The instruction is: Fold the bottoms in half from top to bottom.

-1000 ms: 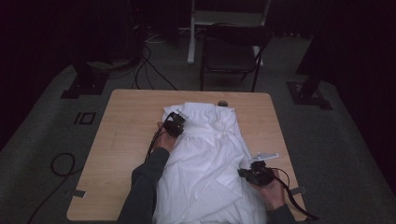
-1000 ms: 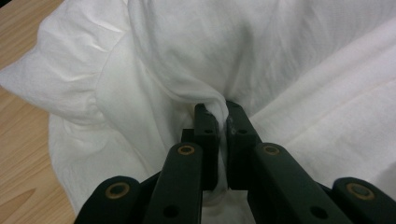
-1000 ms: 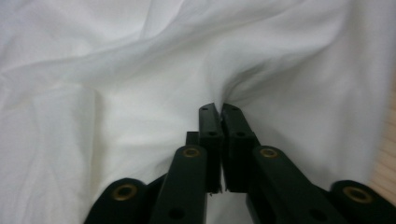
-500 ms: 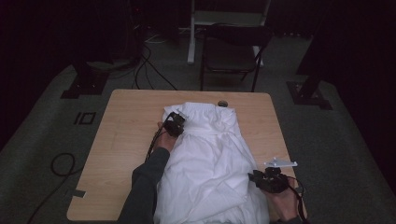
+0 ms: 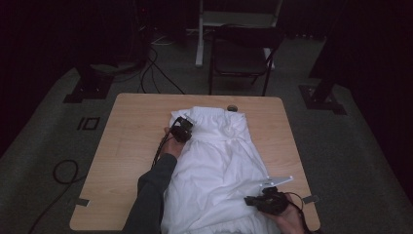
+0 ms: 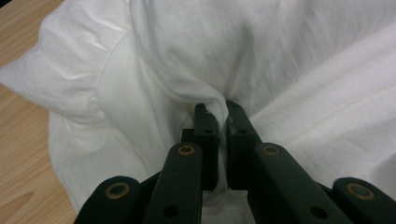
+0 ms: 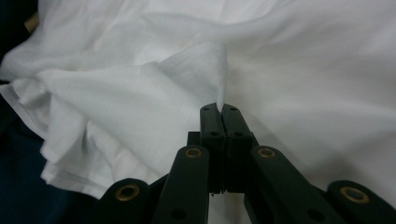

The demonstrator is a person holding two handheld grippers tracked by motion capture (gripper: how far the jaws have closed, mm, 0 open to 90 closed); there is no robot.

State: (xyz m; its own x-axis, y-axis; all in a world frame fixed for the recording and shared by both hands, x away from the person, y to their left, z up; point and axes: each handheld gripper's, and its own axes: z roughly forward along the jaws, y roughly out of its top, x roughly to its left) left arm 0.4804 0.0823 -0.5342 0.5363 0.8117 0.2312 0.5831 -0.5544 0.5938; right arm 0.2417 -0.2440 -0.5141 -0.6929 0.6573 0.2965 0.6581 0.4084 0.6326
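Note:
A white garment point(image 5: 219, 165) lies spread along the wooden table point(image 5: 131, 126), from its far edge to the near one. My left gripper point(image 5: 182, 130) rests at the garment's upper left part, and its jaws are shut on a pinched fold of the cloth point(image 6: 163, 56). My right gripper point(image 5: 253, 201) is at the garment's near right side. Its jaws have just been closing and now stand shut on a raised fold of the white cloth point(image 7: 205, 70). In the gripper views, the left gripper point(image 6: 218, 108) and the right gripper point(image 7: 219, 108) each have cloth between their tips.
A dark folding chair point(image 5: 243, 53) stands beyond the table's far edge. A small round object point(image 5: 232, 108) sits at the far edge by the garment. Cables point(image 5: 63, 170) lie on the floor at the left. Bare wood lies left of the garment.
My right gripper has moved toward the near edge of the table along the garment's right side. The left gripper has stayed where it was on the cloth.

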